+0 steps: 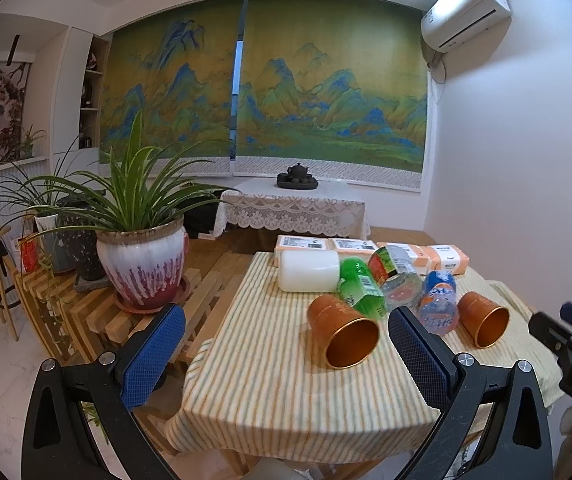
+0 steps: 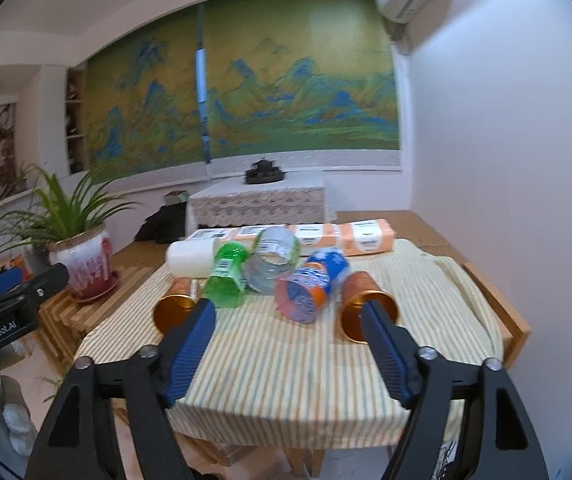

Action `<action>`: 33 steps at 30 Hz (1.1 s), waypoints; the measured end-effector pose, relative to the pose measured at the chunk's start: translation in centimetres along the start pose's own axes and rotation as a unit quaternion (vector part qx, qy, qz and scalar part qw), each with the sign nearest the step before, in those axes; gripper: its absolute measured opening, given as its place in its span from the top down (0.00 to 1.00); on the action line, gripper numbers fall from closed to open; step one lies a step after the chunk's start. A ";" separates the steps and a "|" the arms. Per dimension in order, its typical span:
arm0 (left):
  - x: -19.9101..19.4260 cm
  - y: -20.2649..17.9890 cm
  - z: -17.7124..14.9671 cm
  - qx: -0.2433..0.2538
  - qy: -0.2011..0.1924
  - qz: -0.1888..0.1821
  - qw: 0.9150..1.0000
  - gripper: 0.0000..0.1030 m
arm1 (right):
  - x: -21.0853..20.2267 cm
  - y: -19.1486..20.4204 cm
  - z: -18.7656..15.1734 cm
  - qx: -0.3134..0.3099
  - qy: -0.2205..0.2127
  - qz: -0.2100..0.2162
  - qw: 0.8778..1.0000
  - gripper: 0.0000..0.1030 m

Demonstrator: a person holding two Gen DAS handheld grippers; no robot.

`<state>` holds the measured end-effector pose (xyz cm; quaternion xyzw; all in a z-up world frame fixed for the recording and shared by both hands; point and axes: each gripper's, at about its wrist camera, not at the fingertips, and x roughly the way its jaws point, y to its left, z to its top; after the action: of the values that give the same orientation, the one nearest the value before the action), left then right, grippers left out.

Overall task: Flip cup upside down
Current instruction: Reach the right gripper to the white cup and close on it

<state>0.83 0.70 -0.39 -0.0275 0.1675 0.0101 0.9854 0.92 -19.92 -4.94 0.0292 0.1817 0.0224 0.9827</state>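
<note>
Two orange metal cups lie on their sides on the striped tablecloth, mouths toward me. The left cup (image 1: 342, 332) lies ahead of my left gripper (image 1: 286, 320), which is open and empty above the table's near left part. The right cup (image 1: 484, 319) lies further right. In the right wrist view the right cup (image 2: 366, 306) lies just beyond the right fingertip of my right gripper (image 2: 288, 316), which is open and empty. The left cup (image 2: 176, 304) shows beside its left fingertip. The right wrist view is blurred.
Lying bottles sit behind the cups: a green one (image 1: 360, 286), a clear one (image 1: 396, 276), a blue-orange one (image 1: 438, 300), plus a white cylinder (image 1: 308, 270) and tissue packs (image 1: 366, 246). A potted plant (image 1: 142, 264) stands on slatted stools at left. A white wall is at right.
</note>
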 end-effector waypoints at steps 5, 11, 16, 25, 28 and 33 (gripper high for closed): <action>0.9 1.2 -0.4 0.003 0.010 0.013 1.000 0.00 | 2.8 1.4 1.4 -0.043 0.023 0.051 0.997 0.26; 1.7 3.3 -0.8 0.004 0.022 0.030 0.999 0.00 | 7.3 2.9 3.8 -0.077 0.055 0.116 0.989 0.26; 2.3 5.3 -1.1 0.000 0.034 0.037 0.999 0.00 | 11.4 5.6 5.9 -0.146 0.092 0.157 0.972 0.25; 3.4 8.6 -1.6 -0.011 0.053 0.055 0.997 0.00 | 19.1 12.1 8.0 -0.275 0.160 0.194 0.928 0.25; 3.8 9.6 -1.6 -0.019 0.057 0.063 0.996 0.00 | 22.0 13.9 8.2 -0.304 0.190 0.208 0.910 0.25; 4.6 11.3 -1.6 -0.030 0.061 0.076 0.995 0.00 | 26.7 16.4 8.6 -0.363 0.226 0.208 0.880 0.25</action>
<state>4.28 11.90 -3.95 -0.0451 0.2286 0.0884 0.9685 28.34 -2.49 -5.39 -0.2979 0.3677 0.2961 0.8297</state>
